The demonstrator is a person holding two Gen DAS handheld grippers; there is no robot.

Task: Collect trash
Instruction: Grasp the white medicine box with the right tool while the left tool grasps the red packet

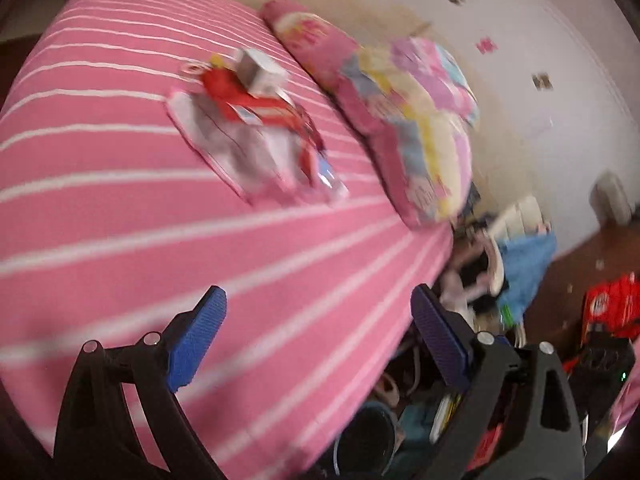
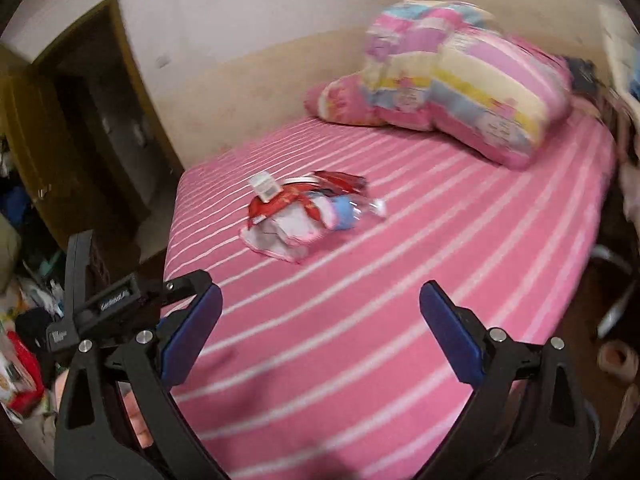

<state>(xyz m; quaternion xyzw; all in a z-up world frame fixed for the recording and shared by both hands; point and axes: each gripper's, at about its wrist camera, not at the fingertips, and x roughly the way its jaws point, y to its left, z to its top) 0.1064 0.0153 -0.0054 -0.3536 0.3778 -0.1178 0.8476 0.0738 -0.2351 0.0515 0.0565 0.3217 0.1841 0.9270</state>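
Note:
A heap of trash lies in the middle of the pink striped bed: red wrappers, white crumpled paper, a small white box and a clear plastic bottle with a blue label. The heap also shows in the left wrist view, with the white box on top. My left gripper is open and empty above the bed's near edge. My right gripper is open and empty, well short of the heap. The other gripper's body shows at its left.
A folded patchwork quilt and pillow lie at the head of the bed. A dark bucket and cluttered items stand on the floor beside the bed. A red bag lies on the floor. A brown door stands at left.

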